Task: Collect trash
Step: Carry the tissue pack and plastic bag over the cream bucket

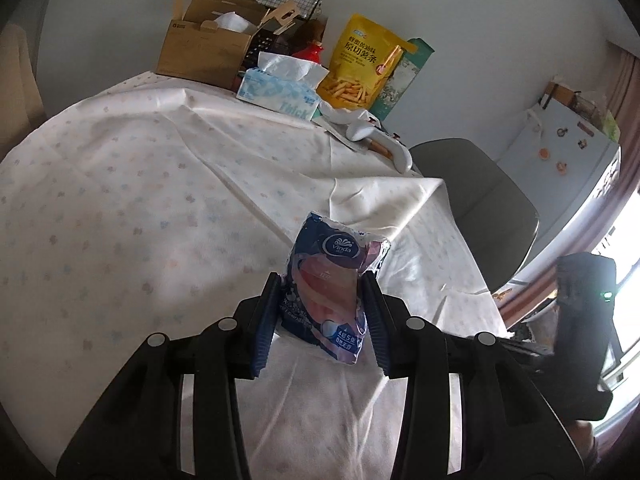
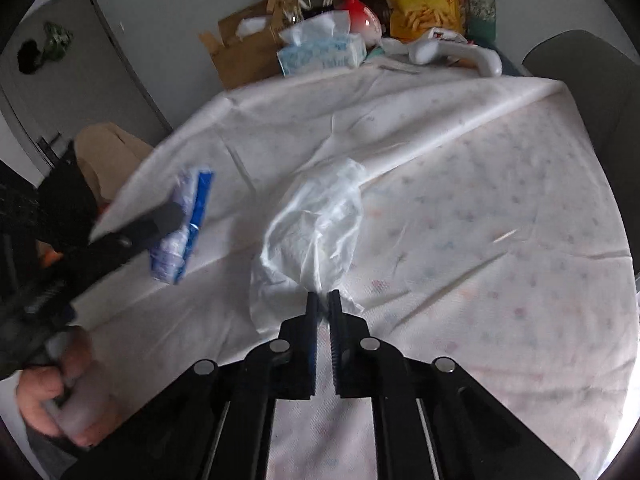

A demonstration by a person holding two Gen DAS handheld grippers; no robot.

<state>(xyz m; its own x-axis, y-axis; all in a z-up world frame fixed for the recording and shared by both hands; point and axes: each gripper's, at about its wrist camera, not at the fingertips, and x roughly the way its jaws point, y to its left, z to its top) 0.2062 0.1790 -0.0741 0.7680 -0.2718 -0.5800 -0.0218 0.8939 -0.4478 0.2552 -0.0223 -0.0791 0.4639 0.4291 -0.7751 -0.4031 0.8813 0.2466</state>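
From the left wrist view, the left gripper (image 1: 322, 312) has its blue pads pressed on both sides of a crumpled blue-and-pink tissue packet (image 1: 332, 280), which stands up between the fingers, held clear above the white patterned tablecloth (image 1: 140, 200). At the far end of the table sit an open cardboard box (image 1: 204, 52), a blue tissue box (image 1: 280, 90) with a sheet poking out, a yellow snack bag (image 1: 362, 64) and a white handheld device (image 1: 384, 140) lying near the edge. A grey chair (image 1: 480, 200) stands beyond the table corner, and a dark part of the right gripper's body shows at the right edge. Over to the right wrist view: the right gripper (image 2: 323, 306) has its jaws pinched nearly together on the near end of a thin clear plastic bag (image 2: 316, 224), which lies bunched on the cloth ahead of the fingers. To the left, blurred, the left gripper (image 2: 176, 220) carries the tissue packet (image 2: 180, 232) above the table, well apart from the bag. At the lower left, a person's hand (image 2: 60, 400) grips the left tool's handle.
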